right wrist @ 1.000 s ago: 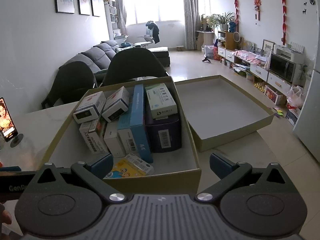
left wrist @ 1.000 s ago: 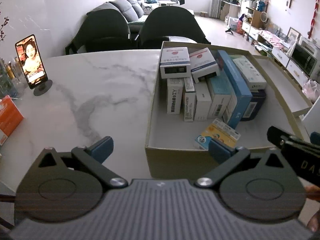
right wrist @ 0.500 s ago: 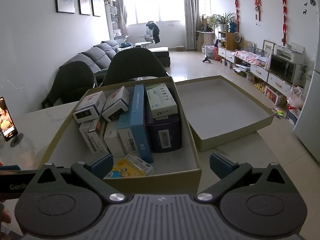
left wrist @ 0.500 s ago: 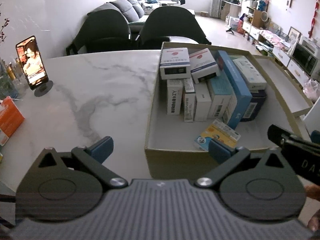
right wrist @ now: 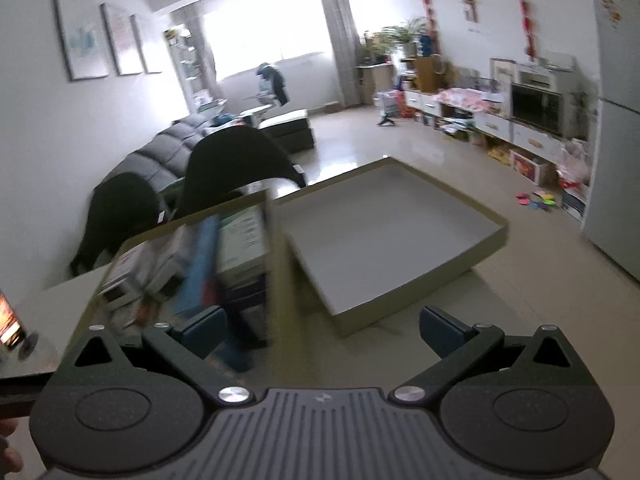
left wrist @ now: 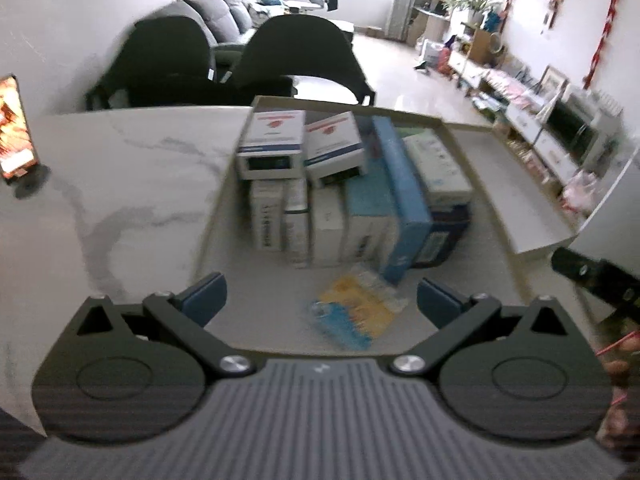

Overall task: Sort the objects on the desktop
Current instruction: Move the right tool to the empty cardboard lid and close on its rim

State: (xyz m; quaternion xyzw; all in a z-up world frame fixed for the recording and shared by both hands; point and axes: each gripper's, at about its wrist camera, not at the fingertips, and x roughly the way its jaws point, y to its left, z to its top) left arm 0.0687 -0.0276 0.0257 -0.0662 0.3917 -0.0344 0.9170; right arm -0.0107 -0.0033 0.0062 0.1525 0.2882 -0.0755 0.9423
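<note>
Fingers (left wrist: 202,300) of both grippers wide, empty; boxes packed in carton (left wrist: 216,216) on tabletop (left wrist: 120,168), yellow packet (left wrist: 356,312) loose in front; risk: blurred approach clips carton wall, topples stacked boxes.

Open cardboard box (left wrist: 516,276) at frame centre, left wrist view, on marble table. Inside, far end: row of white and blue cartons (left wrist: 320,224) standing upright; two white cartons (left wrist: 272,144) lying flat on top, upper centre. Tall blue carton (left wrist: 404,192) leaning right of row. Yellow-blue flat packet (left wrist: 356,312) lying on box floor, lower centre. Shallow lid (right wrist: 392,236) empty, right of box.
</note>
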